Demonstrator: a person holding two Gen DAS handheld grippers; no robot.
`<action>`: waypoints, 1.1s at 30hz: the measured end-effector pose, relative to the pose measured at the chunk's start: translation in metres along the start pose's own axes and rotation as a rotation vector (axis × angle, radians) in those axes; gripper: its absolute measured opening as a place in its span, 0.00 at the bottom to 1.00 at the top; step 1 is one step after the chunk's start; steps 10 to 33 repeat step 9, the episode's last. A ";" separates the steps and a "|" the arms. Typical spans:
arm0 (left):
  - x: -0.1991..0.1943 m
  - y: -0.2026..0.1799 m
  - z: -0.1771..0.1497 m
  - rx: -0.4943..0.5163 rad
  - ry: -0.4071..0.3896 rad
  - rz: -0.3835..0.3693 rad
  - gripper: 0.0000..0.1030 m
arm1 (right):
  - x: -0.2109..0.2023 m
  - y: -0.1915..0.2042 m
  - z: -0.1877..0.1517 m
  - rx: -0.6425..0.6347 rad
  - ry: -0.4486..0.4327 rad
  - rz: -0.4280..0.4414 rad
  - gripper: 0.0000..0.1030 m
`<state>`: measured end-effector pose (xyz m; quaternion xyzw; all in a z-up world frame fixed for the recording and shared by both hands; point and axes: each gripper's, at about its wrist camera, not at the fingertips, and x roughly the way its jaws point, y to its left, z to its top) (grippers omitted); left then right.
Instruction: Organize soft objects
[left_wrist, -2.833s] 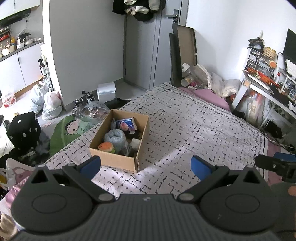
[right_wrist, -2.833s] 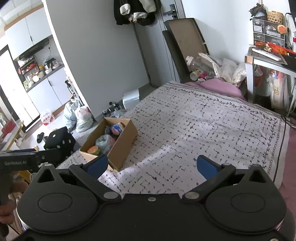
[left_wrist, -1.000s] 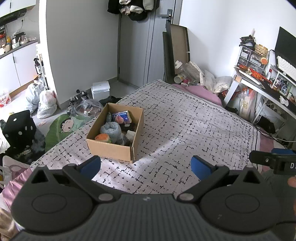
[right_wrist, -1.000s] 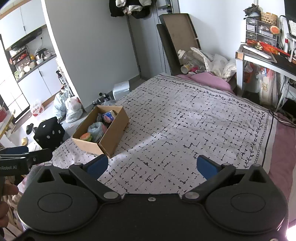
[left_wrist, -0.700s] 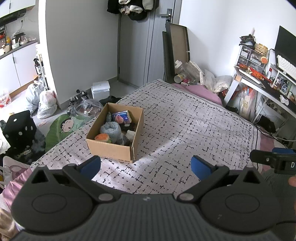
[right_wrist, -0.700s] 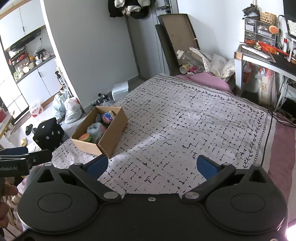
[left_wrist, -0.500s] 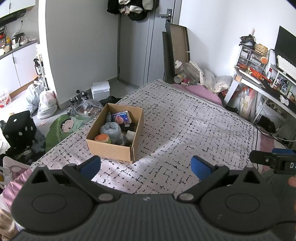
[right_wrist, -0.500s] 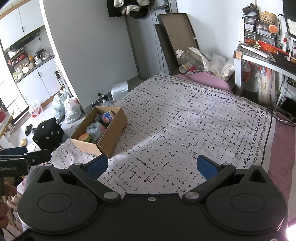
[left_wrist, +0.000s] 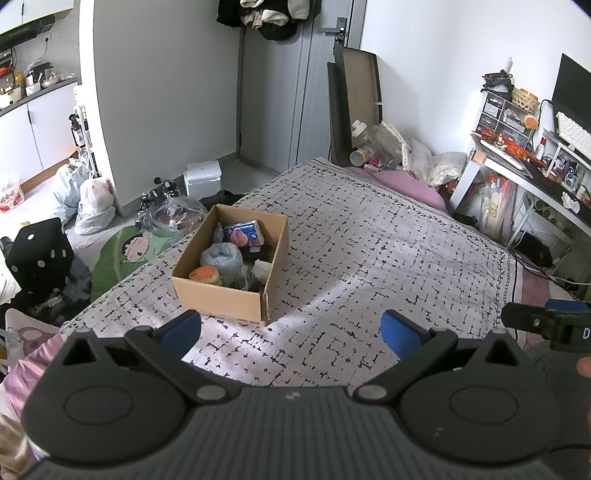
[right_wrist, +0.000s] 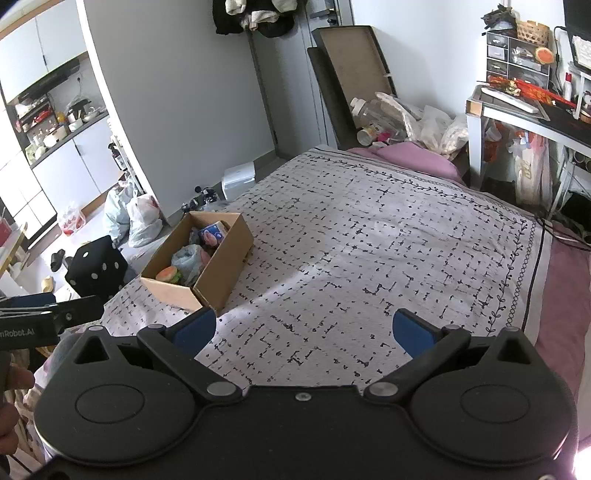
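Note:
An open cardboard box (left_wrist: 221, 295) sits on the bed near its left edge, also in the right wrist view (right_wrist: 221, 269). Inside lie several soft things: a grey-blue bundle (left_wrist: 223, 256), an orange and green plush (left_wrist: 204, 274) and a blue packet (left_wrist: 243, 232). My left gripper (left_wrist: 290, 328) is open and empty, held above the near end of the bed, short of the box. My right gripper (right_wrist: 303, 330) is open and empty, further right over the bedspread.
The bed has a white bedspread with black marks (left_wrist: 369, 251). A pink pillow (left_wrist: 402, 184) and bags lie at its head. A desk (left_wrist: 517, 173) stands at the right. A black dotted cube (left_wrist: 37, 251), bags and clutter are on the floor at the left.
Both grippers have drawn back and risen from the box since 2.8 s ago; over the last second the views have hardly shifted. Both jaws stay open.

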<state>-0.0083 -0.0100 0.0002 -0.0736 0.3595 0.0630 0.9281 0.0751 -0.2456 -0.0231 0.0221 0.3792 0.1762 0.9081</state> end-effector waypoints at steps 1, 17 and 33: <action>0.000 0.000 0.000 -0.001 0.000 -0.001 1.00 | 0.001 -0.001 0.000 0.002 0.000 -0.001 1.00; 0.002 -0.003 -0.001 0.010 -0.002 -0.005 1.00 | 0.004 -0.007 -0.002 0.016 0.006 -0.002 1.00; 0.002 -0.003 -0.001 0.010 -0.002 -0.005 1.00 | 0.004 -0.007 -0.002 0.016 0.006 -0.002 1.00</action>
